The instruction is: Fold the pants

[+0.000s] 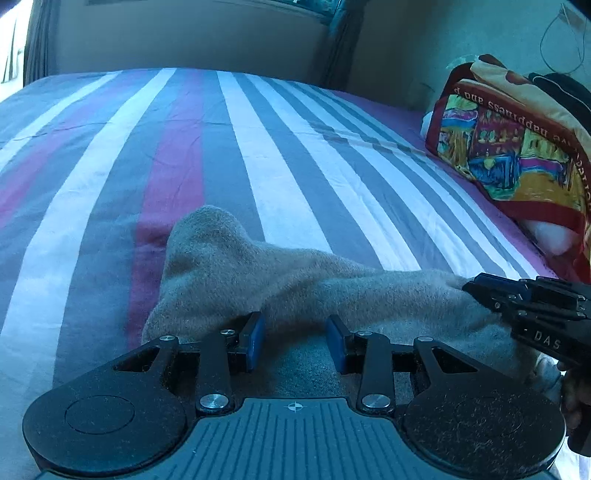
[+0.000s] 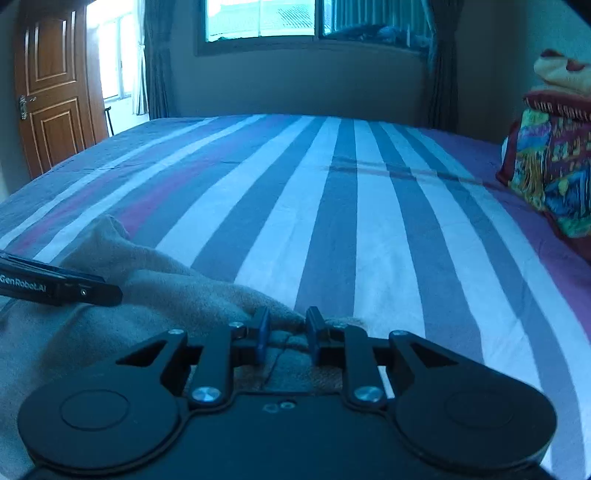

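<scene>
Grey-beige fleece pants [image 1: 236, 273] lie bunched on the striped bed sheet [image 1: 288, 147]. My left gripper [image 1: 295, 341] is open, its blue pads apart over the cloth with pants fabric between and below them. My right gripper [image 2: 285, 334] has its blue pads closed in on a gathered fold of the pants [image 2: 155, 291] at their right edge. The right gripper also shows in the left wrist view [image 1: 469, 286], its tip at the pants. The left gripper's side shows in the right wrist view [image 2: 62, 288] above the cloth.
A colourful printed pillow [image 1: 509, 158] leans at the bed's right side, also in the right wrist view [image 2: 554, 173]. A wooden door [image 2: 55, 92] and a window [image 2: 258, 18] stand beyond the bed.
</scene>
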